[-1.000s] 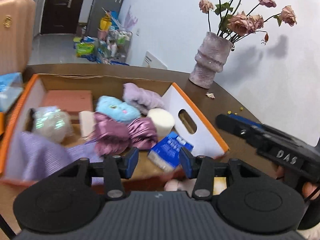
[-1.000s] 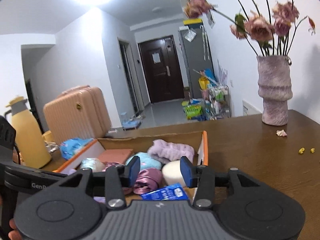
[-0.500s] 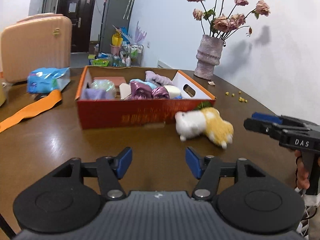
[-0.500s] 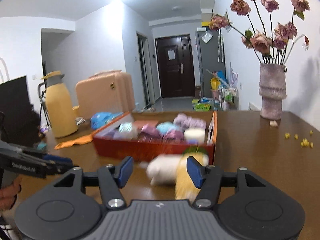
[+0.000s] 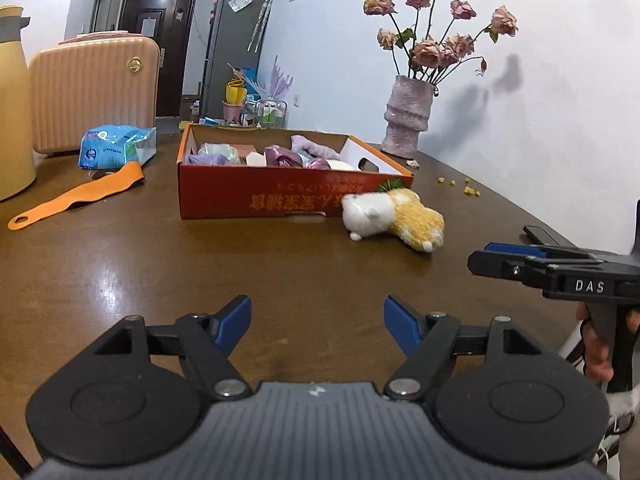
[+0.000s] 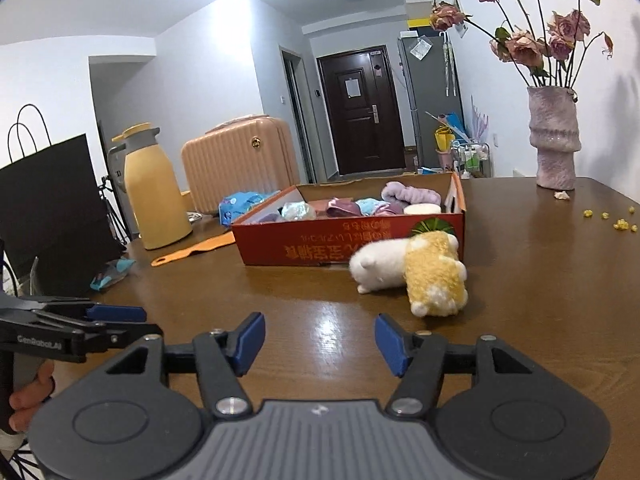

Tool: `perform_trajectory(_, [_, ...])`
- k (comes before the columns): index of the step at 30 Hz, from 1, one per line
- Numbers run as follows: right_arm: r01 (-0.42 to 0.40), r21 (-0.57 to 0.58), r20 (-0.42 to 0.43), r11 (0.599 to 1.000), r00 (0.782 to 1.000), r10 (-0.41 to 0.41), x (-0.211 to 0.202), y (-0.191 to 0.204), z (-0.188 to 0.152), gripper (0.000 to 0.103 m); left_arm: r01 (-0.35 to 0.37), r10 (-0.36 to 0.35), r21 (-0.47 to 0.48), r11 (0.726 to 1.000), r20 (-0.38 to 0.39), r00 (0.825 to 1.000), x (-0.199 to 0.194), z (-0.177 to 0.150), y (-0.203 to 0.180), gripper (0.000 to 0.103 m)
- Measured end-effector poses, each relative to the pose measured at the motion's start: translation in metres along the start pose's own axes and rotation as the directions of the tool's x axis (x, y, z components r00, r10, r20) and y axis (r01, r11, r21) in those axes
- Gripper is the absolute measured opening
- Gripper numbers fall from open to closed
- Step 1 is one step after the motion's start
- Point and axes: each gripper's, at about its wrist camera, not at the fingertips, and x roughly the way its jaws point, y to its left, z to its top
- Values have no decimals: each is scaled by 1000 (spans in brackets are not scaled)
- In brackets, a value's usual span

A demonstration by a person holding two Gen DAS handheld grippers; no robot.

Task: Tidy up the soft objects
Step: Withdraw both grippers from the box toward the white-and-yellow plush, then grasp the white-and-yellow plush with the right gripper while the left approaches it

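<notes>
- We find the left gripper (image 5: 318,320) and right gripper (image 6: 320,340) empty, jaws opening.
- The plush toy (image 6: 412,272) lies outside the box (image 5: 256,200); we judge a soft grip may slip.

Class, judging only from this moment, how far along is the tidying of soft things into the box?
Done: several soft items lie inside the orange box. In hand: nothing; the left gripper and right gripper are both empty, jaws opening, over bare table. Left: the white and yellow plush toy lies on the table beside the box's front wall.
</notes>
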Motion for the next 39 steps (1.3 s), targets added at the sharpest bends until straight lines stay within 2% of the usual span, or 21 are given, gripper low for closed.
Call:
perform_trajectory(7, [-23,-35,-10,999,1000,22,45,9,16,61,-17,16,22,1000,35,999,36,35,13,75])
perform_trajectory(11, [-19,-42,-8,999,1000,18,75,4,30,60,-36,35,9,999,22,999,66,53,27,75])
perform_trajectory(13, [18,-64,2,998,1000,-18,86,-1,37,60,-49,49,-4,999,-5,999,85,58,34,75])
perform_trajectory(17, [173,-92,21,981,985,-172,100,-24,47,60,-23,24,18,1000,-78,997,121,65,36,74])
perform_trajectory(20, [258,-113,-45,960,963,-264,114,-47,48,61,31,-26,37,999,-117,993,145,74,29,74])
perform_trajectory(22, [281,-109,-83,954,953,-290,123,-59,46,61,91,-85,44,995,-123,989,160,81,25,75])
perform_trajectory(23, [265,-97,-101,959,956,-274,127,-63,45,59,118,-111,46,992,-126,986,166,81,23,75])
perform_trajectory(25, [219,-84,-130,972,965,-229,133,-67,40,48,139,-133,34,990,-135,982,175,82,21,75])
perform_trajectory(28, [66,-129,-142,989,986,-84,131,-52,32,48,178,-174,8,984,-158,972,178,77,23,75])
perform_trajectory(30, [-44,-165,-160,985,987,17,128,-39,26,53,191,-186,13,982,-171,968,174,72,24,76])
perform_trajectory(32, [-79,-158,-164,984,985,53,127,-33,22,55,186,-174,49,981,-180,968,173,64,20,74])
perform_trajectory(33, [-82,-149,-164,985,985,57,127,-34,21,54,184,-167,76,980,-188,968,174,59,17,66])
perform_trajectory(34, [-73,-138,-165,988,985,50,129,-36,20,54,182,-160,105,978,-189,969,175,53,14,65])
perform_trajectory(36, [-69,-104,-166,992,985,51,130,-42,20,51,177,-151,147,973,-171,974,172,48,11,55])
perform_trajectory(39, [-106,-95,-169,990,982,89,126,-39,18,51,198,-175,119,973,-181,968,170,53,16,56])
